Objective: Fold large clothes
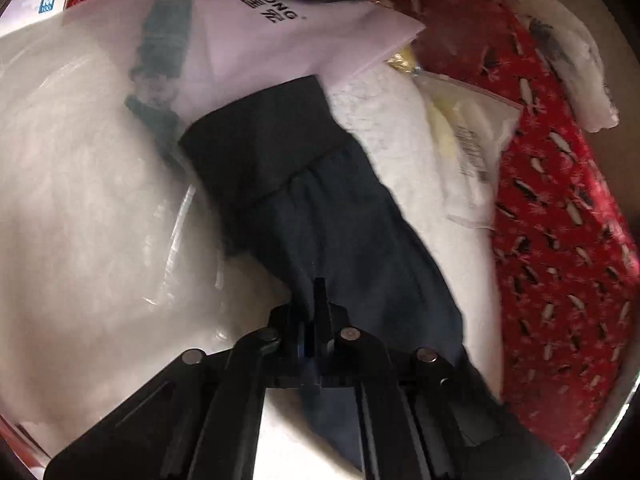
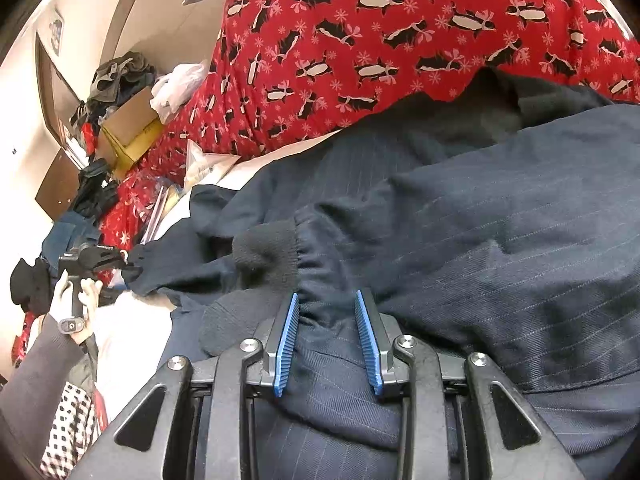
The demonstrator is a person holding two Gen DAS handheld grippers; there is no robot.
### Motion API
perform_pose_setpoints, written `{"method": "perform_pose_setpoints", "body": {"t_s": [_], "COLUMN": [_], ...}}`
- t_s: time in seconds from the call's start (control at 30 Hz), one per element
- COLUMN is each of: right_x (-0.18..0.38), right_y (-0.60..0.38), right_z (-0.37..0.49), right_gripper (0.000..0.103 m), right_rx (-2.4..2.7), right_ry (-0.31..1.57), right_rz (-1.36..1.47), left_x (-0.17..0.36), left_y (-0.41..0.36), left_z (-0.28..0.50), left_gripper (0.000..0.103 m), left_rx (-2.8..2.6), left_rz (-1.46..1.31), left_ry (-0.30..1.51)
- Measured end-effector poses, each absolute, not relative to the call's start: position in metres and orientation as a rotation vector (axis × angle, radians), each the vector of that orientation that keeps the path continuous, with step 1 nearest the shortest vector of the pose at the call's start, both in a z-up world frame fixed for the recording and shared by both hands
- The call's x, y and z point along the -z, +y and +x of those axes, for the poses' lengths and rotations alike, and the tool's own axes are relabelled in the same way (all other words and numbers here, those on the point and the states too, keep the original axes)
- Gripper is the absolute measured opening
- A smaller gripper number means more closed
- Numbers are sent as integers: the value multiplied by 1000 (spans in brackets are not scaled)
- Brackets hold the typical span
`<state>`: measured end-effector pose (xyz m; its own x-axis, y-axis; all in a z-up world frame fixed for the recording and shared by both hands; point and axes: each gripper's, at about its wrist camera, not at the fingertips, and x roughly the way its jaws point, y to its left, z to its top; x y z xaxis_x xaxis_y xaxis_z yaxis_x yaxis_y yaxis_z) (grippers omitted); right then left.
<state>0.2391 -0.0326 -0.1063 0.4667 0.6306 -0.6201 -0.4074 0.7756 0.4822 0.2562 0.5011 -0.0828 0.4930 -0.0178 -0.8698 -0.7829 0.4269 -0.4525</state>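
Note:
A dark navy pinstriped jacket lies bunched on the bed. My left gripper is shut on one sleeve, whose black ribbed cuff hangs ahead of it over white bags. In the right wrist view that gripper holds the sleeve stretched out to the left. My right gripper is open, its blue pads on either side of gathered fabric next to the other ribbed cuff.
A red penguin-print blanket covers the bed. White plastic-wrapped parcels and a printed white bag lie under the sleeve. A cardboard box and piled clothes stand by the wall.

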Motion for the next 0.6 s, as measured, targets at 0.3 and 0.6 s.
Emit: {"method": "perform_pose_setpoints", "body": {"t_s": [0.3,0.6], "right_x": [102,66], "right_y": [-33,-85], "right_z": [242,235], "right_gripper": [31,43], "right_rx": [-648,-575], "right_ry": [903,943], "right_rz": [284,273], "left_x": [-17,-85], "left_y": [429,318], "left_z": [257,271], "left_gripper": [1,1], "left_rx": [-469,-296], "left_rz": [-780,-656], "left_ry": [814,765]}}
